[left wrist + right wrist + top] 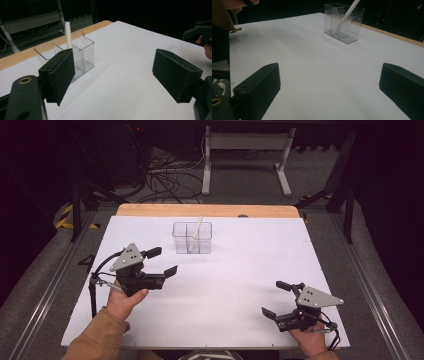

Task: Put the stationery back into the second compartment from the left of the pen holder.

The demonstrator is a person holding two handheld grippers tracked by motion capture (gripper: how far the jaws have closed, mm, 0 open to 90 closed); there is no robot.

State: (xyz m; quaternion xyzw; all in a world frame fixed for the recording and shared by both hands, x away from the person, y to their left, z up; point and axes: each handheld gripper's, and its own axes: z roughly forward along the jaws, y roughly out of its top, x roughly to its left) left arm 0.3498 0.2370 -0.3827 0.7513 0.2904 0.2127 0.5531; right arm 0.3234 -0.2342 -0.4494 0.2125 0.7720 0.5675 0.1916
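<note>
Centrally, clear holder (192,238) near far edge; white sheet (225,285) open.

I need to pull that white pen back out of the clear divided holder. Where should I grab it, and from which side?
Judging by its pose, grip the white pen on its free upper end, which leans out above the rim of the clear holder. Come down from above with the open left gripper, fingers either side of the shaft; the walls and divider block the lower part.

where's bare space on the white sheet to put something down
Most of it is bare: the wide middle between the left gripper, the right gripper and the clear box, plus the right side beyond the box. It is crowded only at the box, where a white pen leans.
</note>
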